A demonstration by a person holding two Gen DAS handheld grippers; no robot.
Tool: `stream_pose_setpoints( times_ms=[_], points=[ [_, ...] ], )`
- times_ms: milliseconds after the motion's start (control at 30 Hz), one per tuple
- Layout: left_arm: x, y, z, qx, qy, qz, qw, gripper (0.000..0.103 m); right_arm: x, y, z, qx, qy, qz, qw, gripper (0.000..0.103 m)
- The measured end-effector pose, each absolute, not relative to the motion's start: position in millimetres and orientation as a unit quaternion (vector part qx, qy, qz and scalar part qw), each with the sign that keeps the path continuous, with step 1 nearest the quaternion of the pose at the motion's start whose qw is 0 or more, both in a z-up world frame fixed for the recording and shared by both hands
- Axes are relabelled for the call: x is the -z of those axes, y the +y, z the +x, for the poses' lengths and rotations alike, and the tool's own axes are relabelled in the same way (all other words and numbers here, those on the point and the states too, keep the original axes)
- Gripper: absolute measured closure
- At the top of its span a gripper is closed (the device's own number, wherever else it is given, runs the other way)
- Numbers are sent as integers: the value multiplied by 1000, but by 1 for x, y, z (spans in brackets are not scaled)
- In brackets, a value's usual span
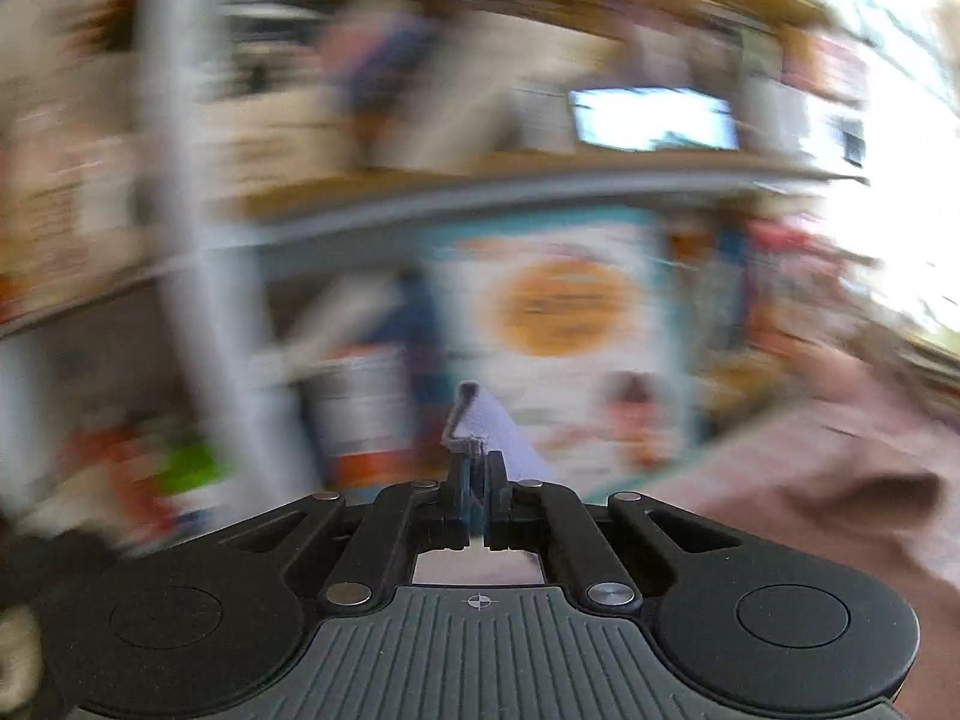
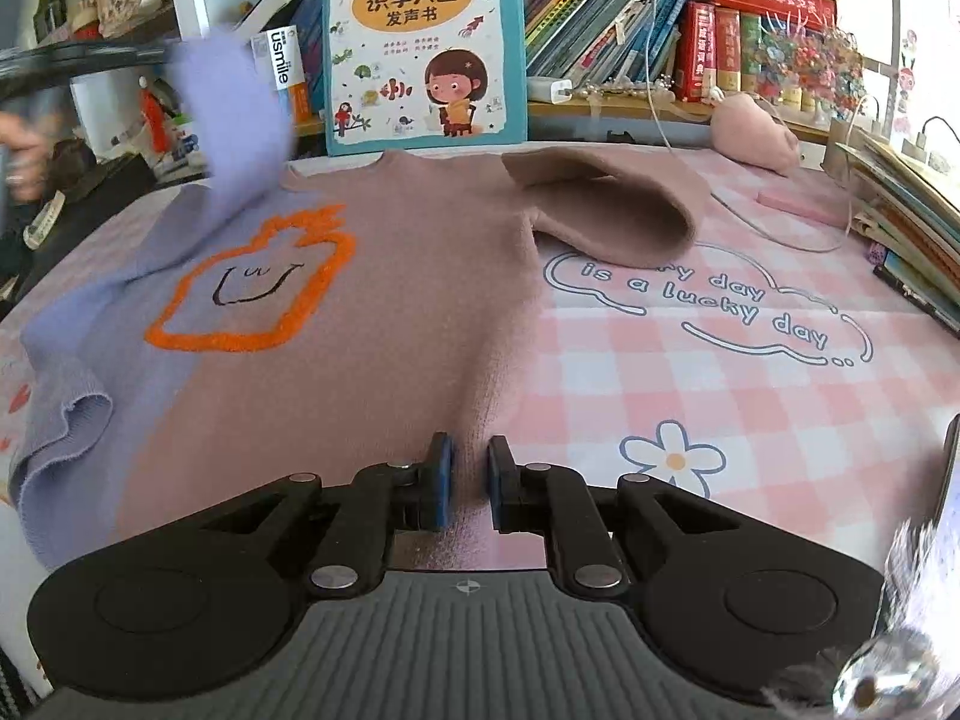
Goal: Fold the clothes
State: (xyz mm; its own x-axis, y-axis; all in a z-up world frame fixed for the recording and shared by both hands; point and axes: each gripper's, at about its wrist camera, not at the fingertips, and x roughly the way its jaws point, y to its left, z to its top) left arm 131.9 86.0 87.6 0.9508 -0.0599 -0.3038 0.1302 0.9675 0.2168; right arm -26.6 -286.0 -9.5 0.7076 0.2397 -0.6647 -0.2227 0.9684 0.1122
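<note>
Two sleeves: lilac sleeve point(image 2: 231, 114) lifted; children's book point(image 2: 423, 45) behind sweater point(image 2: 372, 300).

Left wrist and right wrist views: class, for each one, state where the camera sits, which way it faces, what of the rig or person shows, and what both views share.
Left wrist: on the left hand-held gripper, facing the blurred bookshelf; its fingers pinch a lilac sleeve.
Right wrist: on the right hand-held gripper, low, looking across the sweater towards the shelf; fingers apart over the hem. A hand shows at left.
Shared: picture book, lilac sleeve.
</note>
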Motion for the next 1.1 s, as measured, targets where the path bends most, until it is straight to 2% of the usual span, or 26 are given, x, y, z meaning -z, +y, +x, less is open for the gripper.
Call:
stream_pose_setpoints(
  times_ms=[167,267,500,767,900,933,1000,1067,1100],
  points=[
    [-88,189,103,-95,175,88,976,100,9,-284,-25,-122,366,5,923,91],
    [-76,223,91,-148,196,82,966,100,8,-282,-24,-120,369,1,922,91],
    [-43,253,83,-228,240,119,936,100,7,-280,-24,-117,373,-7,921,91],
    [-47,279,61,-281,229,130,923,101,7,-277,-23,-111,376,-15,920,91],
    [-56,280,45,-283,214,111,928,100,4,-276,-21,-110,378,-27,919,86],
    [-58,274,40,-266,208,107,935,96,2,-276,-20,-109,378,-32,919,79],
    [-64,251,32,-209,203,102,951,94,-8,-278,-15,-104,363,-53,924,75],
    [-65,220,28,-142,203,99,964,81,-22,-281,-7,-96,339,-80,932,73],
    [-65,204,26,-103,203,95,969,65,-29,-282,-2,-92,327,-95,936,71]
  ],
)
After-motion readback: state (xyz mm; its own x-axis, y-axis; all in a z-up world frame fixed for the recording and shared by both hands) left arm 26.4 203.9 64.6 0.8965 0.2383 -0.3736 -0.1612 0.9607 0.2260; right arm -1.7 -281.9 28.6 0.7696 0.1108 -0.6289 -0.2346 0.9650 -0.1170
